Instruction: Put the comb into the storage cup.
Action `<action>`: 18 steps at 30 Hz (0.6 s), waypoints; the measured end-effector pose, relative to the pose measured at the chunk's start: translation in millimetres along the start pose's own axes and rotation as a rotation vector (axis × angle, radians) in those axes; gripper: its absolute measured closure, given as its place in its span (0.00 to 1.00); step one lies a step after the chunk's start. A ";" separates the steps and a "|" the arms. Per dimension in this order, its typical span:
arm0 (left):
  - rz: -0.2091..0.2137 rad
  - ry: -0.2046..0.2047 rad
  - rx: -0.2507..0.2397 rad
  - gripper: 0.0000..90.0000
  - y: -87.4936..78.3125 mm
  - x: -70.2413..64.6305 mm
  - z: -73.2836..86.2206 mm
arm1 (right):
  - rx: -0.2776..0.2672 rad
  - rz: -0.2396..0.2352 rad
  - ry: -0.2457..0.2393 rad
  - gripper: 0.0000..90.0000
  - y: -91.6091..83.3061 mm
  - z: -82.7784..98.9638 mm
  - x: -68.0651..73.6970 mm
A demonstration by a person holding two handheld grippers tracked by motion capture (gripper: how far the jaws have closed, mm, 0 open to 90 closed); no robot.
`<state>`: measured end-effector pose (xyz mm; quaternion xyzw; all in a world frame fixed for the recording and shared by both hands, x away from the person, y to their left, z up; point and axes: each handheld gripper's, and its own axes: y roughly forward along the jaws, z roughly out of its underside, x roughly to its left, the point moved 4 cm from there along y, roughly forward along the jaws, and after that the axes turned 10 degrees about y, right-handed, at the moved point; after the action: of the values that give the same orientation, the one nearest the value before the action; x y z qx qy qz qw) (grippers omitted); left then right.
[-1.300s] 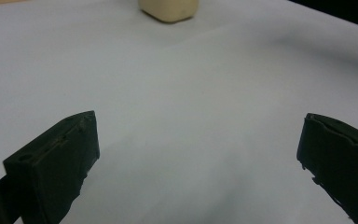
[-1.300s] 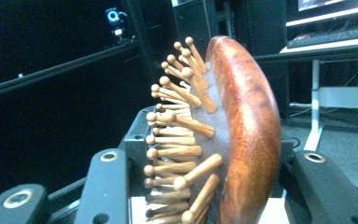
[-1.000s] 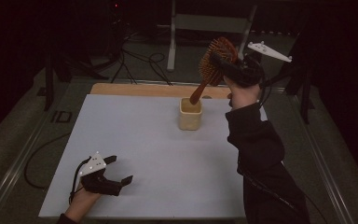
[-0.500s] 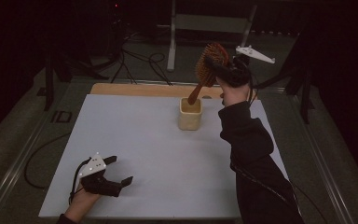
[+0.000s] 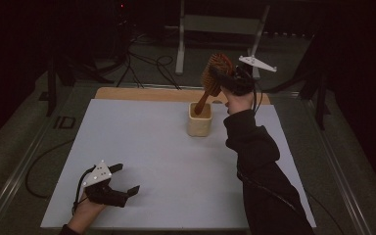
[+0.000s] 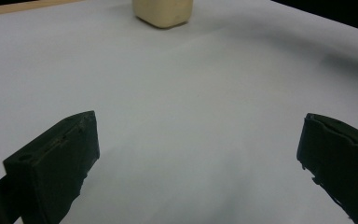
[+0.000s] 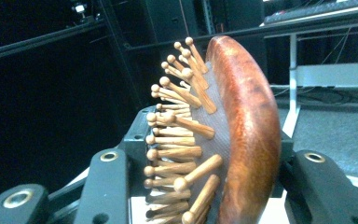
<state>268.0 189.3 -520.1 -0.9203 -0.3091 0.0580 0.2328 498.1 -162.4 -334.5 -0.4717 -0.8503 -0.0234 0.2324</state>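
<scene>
High view shows the right gripper [image 5: 223, 77] clamped on the head of a wooden paddle hairbrush with peg bristles [image 5: 211, 78], its long axis slanting down-left so the handle tip seems already inside the cream square cup [image 5: 199, 122]; the left gripper [image 5: 122, 183] rests open on the white table [image 5: 142, 147], well apart

We find no readable text, label, brand, number or sign anywhere: nothing legible from twelve o'clock round to six in any view.
</scene>
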 end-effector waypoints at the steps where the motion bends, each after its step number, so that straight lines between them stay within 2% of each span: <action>1: -0.003 0.003 0.001 0.00 0.0 -0.2 -0.1 | 0.003 0.005 -0.001 0.57 1.3 2.2 -1.0; 18: -0.002 0.011 -0.001 0.00 0.7 -1.8 0.1 | 0.055 0.007 0.002 0.57 16.0 28.2 -8.7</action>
<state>266.9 187.8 -520.6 -0.9204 -0.3087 0.0526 0.2341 504.5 -153.2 -366.1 -0.4681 -0.8486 0.0005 0.2465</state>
